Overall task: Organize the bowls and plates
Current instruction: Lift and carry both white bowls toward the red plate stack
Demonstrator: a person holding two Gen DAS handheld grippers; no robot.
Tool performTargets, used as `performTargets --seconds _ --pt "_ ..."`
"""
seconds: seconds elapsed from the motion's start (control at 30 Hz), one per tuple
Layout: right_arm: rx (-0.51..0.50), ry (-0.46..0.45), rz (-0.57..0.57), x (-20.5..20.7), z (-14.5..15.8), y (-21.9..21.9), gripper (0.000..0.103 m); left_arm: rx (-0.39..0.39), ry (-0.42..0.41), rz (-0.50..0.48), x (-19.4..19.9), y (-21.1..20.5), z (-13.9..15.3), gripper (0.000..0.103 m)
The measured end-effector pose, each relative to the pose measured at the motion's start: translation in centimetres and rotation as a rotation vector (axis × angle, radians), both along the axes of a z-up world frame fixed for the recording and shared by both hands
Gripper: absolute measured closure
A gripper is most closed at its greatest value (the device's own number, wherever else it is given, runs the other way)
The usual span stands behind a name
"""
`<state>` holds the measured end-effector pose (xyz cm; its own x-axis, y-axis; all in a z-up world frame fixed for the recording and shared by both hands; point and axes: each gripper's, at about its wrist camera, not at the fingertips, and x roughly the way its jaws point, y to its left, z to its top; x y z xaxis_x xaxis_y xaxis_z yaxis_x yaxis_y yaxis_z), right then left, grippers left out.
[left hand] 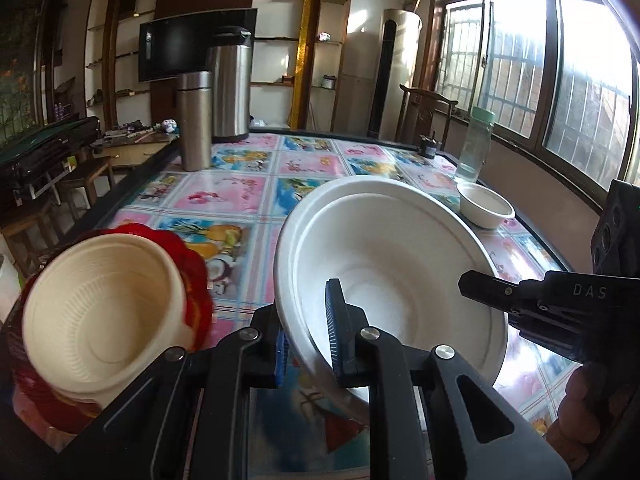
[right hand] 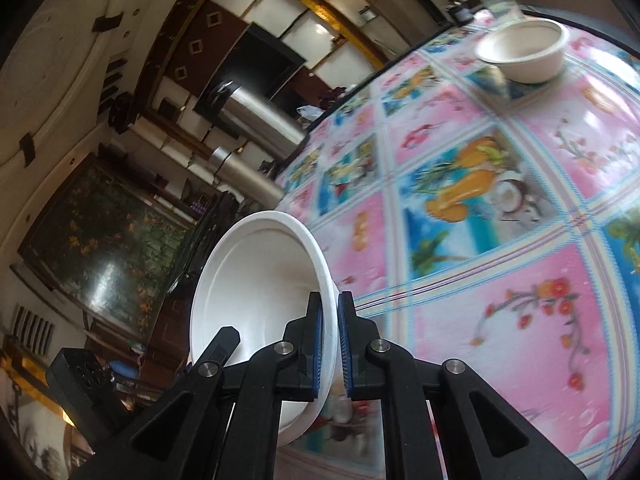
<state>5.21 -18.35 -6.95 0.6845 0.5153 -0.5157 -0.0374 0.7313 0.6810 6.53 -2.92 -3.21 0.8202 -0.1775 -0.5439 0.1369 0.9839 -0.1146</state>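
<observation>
A large white bowl hangs tilted above the flowered tablecloth. My left gripper is shut on its near rim, one blue pad inside and one outside. My right gripper is shut on the rim of the same white bowl from the other side; its fingers reach in from the right. At the left, a cream ribbed bowl sits on stacked red plates. A small white bowl rests near the table's far right edge, also seen in the right wrist view.
A steel flask and a larger steel thermos pot stand at the far left of the table. A clear jar with a green lid stands at the far right. A person's hand holds the right gripper.
</observation>
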Motion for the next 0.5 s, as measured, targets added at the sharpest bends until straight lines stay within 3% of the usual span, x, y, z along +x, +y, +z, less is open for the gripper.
performTargets --seconds 0.5 --pt "-0.068 -0.071 0.186 1.2 4.2 11.1 0.092 -0.053 -0.091 0.183 -2.8 9.0 3.1 0.089"
